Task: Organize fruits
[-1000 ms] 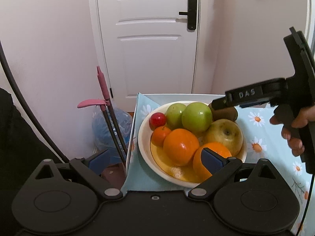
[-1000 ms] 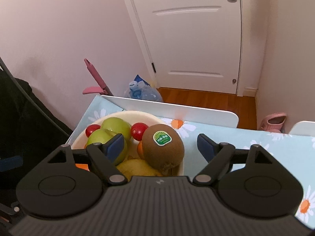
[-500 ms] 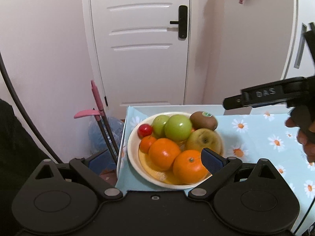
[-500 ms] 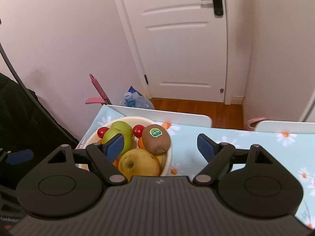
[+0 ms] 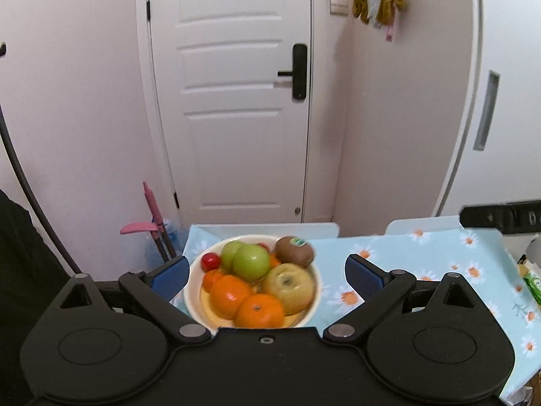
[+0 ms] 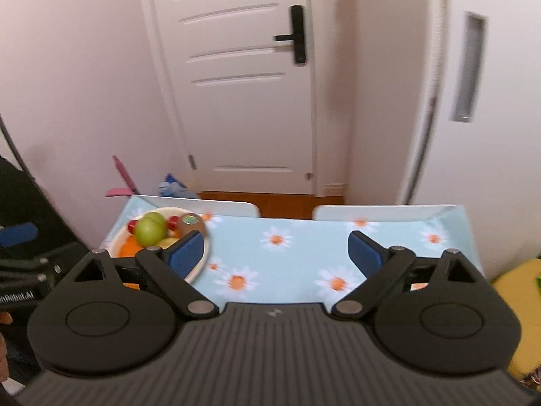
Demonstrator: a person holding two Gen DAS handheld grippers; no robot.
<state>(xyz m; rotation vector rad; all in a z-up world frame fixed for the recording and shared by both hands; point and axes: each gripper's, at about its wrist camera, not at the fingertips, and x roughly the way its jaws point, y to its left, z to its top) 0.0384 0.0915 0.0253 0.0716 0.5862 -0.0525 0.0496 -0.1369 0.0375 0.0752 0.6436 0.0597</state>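
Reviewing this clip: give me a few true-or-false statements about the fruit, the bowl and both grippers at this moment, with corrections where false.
1. The left gripper is open and holds nothing. True.
2. The kiwi lies on the tablecloth outside the bowl. False: it sits in the bowl, at the far right of the pile.
3. The right gripper is shut on a green apple. False: it is open and empty; the green apple is in the bowl.
4. The kiwi carries a sticker. True.
5. The door behind the table stands open. False: it is closed.
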